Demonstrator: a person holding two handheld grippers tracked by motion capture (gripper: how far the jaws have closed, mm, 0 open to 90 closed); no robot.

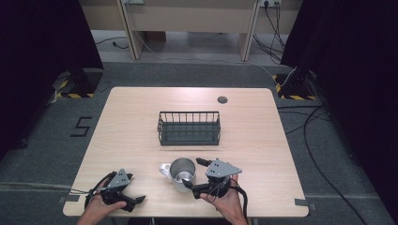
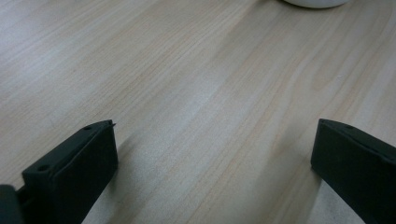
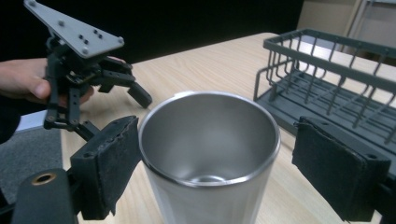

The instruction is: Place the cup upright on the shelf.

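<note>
A light wooden table [image 1: 141, 122] sits in the middle of the high view, with grey floor around it. A shiny metal cup [image 1: 182, 172] stands upright near the bottom middle of that view, open end up, and a white handle sticks out on its left side. Above the cup, in the middle of the table, is a dark wire basket [image 1: 189, 127] — it is well apart from the cup. A small dark round spot [image 1: 222, 99] sits near the top edge of the table. The right gripper [image 1: 195, 172] is just to the right of the cup, held by a hand [image 1: 229, 200] at the bottom of the frame. In the right gripper view the cup [image 3: 210, 154] stands between the two black jaws. The jaws are wide open; the left one is right up by the cup's rim, maybe touching it, and the right one has a gap. The basket [image 3: 327, 84] shows in the upper right of that view. The left gripper [image 1: 136, 193] is at the lower left of the high view, held by the other hand [image 1: 96, 208], apart from the cup. It shows too in the upper left of the right gripper view [image 3: 114, 105]. In the left gripper view its two jaws are spread wide over bare wood [image 2: 201, 93] — they hold nothing.
</note>
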